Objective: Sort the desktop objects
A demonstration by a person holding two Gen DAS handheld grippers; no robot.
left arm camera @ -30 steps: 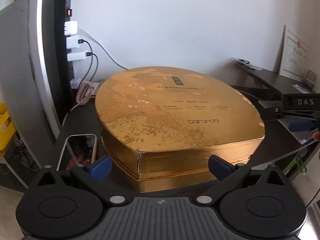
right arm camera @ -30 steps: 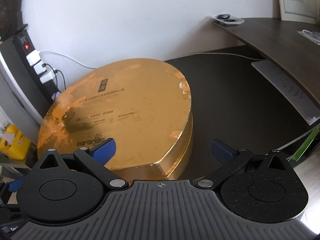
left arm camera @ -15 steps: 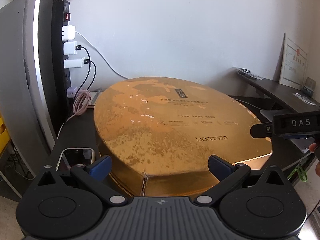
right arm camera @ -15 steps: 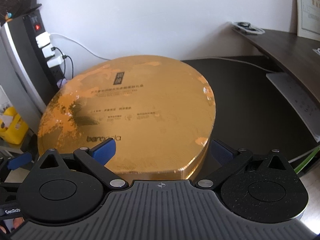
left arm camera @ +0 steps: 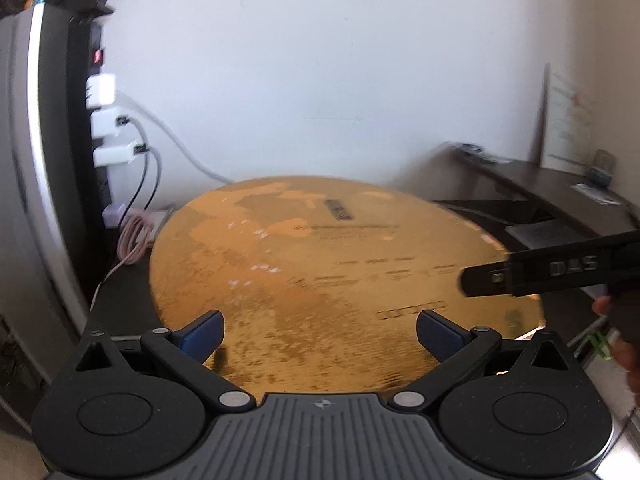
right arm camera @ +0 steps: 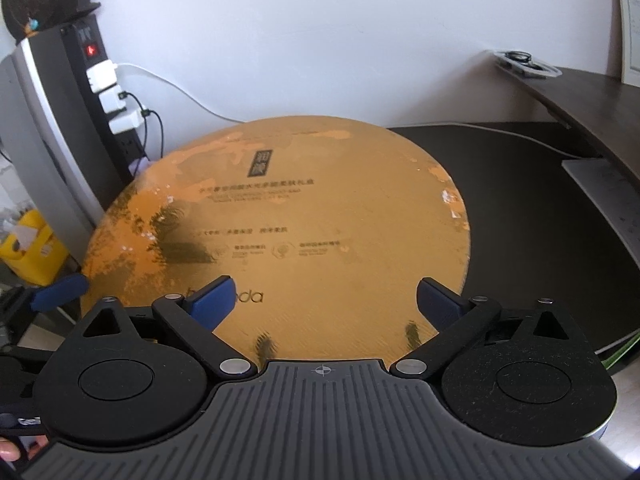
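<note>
Sorting seems only at its start: the gold gift box (right arm camera: 280, 232) lies closed on the dark desk (right arm camera: 520, 208), not lifted. The left gripper (left arm camera: 320, 330) and the right gripper (right arm camera: 324, 300) both hover over its near edge with fingers spread, pinching nothing; the right jaws have just been closing a little. On the lid, only the last letters "nda" of a brand and small Chinese lines show; the right gripper's finger reads "DAS".

dark desk (right arm camera: 520, 216) carries big round gold box (right arm camera: 304, 216) left-centre; coiled pink cable (left arm camera: 134, 240) on it far left by the power strip; white cable (right arm camera: 520, 134) runs along far edge
</note>
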